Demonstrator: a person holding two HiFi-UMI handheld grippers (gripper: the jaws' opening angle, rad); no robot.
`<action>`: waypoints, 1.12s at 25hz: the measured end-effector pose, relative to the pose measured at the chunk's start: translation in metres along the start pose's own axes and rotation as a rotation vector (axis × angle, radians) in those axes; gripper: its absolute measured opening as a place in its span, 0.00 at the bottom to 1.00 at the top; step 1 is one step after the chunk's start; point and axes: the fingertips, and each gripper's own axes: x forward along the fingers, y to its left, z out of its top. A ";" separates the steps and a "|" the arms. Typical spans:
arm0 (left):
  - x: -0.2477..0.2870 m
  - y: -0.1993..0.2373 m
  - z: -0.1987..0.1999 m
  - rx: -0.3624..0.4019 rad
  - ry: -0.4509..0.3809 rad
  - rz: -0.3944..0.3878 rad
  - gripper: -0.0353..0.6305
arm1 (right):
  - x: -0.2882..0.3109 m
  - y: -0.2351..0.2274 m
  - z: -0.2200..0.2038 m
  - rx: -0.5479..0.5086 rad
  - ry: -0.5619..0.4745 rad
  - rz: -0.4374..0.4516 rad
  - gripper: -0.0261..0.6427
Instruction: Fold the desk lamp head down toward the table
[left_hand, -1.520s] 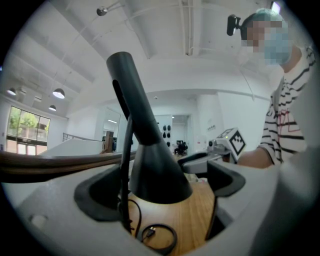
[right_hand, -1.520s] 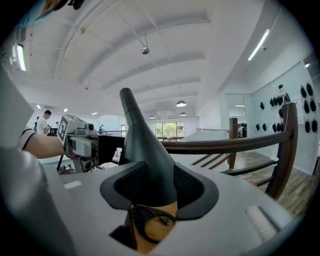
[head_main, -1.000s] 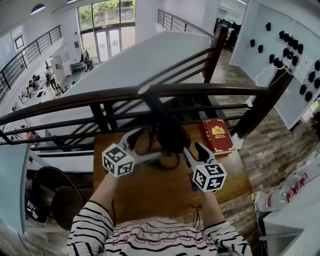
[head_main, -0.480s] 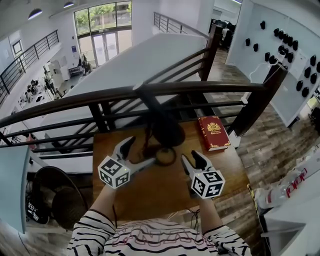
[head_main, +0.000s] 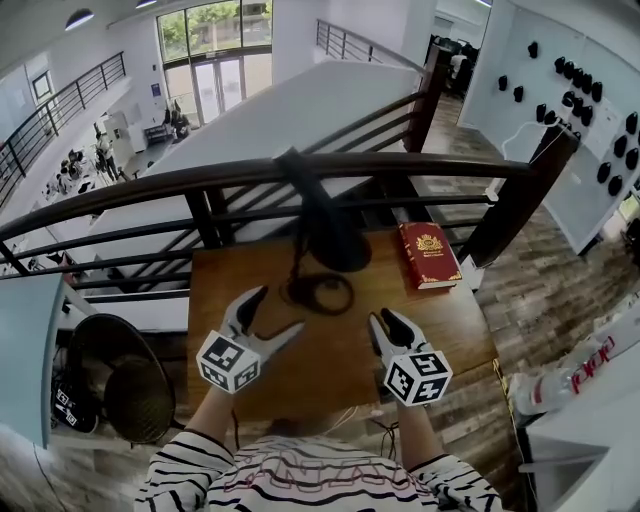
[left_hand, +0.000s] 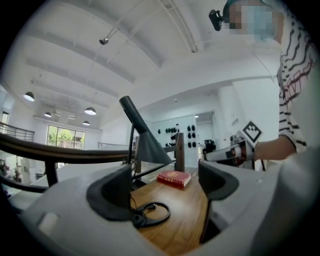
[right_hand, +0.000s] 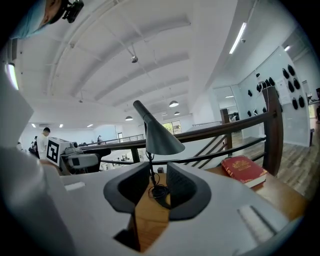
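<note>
The desk lamp head (head_main: 335, 245), a dark rigid cone, looks light but smooth, on a likely stiff joint; its narrow neck seems the best hold. It stands at the table's (head_main: 450, 325) far side, above a coiled cable (head_main: 322, 293). The left gripper (head_main: 272, 315) lies at its 7 o'clock, the right gripper (head_main: 386, 322) at 5 o'clock. Both are apart from it and empty. Their jaws have just been closing, the left wide, the right narrowly parted.

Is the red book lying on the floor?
No, the red book lies on the wooden table, beside the lamp.
</note>
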 end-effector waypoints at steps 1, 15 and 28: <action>-0.005 -0.003 -0.001 -0.009 -0.003 0.009 0.68 | -0.005 0.002 -0.002 0.001 0.001 0.002 0.19; -0.058 -0.033 -0.021 -0.025 -0.035 0.161 0.34 | -0.047 0.021 -0.031 0.032 -0.008 0.036 0.09; -0.088 -0.056 -0.050 -0.070 -0.005 0.210 0.13 | -0.063 0.039 -0.057 0.043 0.021 0.075 0.04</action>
